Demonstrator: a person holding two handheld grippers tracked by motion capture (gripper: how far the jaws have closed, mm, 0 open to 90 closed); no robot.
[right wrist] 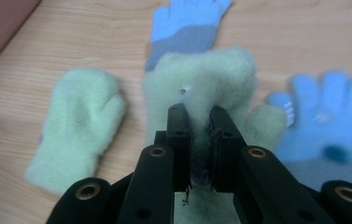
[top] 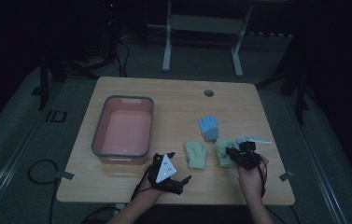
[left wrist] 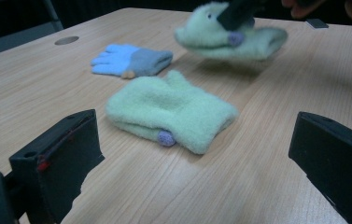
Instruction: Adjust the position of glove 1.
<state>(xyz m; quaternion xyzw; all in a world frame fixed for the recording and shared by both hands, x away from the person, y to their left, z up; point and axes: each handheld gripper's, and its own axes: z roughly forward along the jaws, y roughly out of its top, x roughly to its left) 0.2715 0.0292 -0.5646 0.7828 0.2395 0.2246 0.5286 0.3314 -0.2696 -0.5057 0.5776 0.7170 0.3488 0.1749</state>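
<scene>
Two green mittens matter here — the right gripper (right wrist: pixel 197 121) has its fingers clamped on one mitten (right wrist: pixel 201 79), held just above the surface (top: pixel 131 184). Left gripper (top: pixel 176 172) waits nearby, fingers apart. Judged next: keep the pinch firm and carry toward the pink bin (top: pixel 100 126), clearing the other mitten (top: pixel 195 154).

The table (top: pixel 173 98) is seen from above and behind the person's side in the high view, facing forward and down, from far off. The left gripper view is taken low over the tabletop, looking level across it at close range. The right gripper view is aimed down along its jaws, very near. The flat green mitten (top: pixel 195 154) (left wrist: pixel 173 112) (right wrist: pixel 78 123) is shared by all three views.
</scene>
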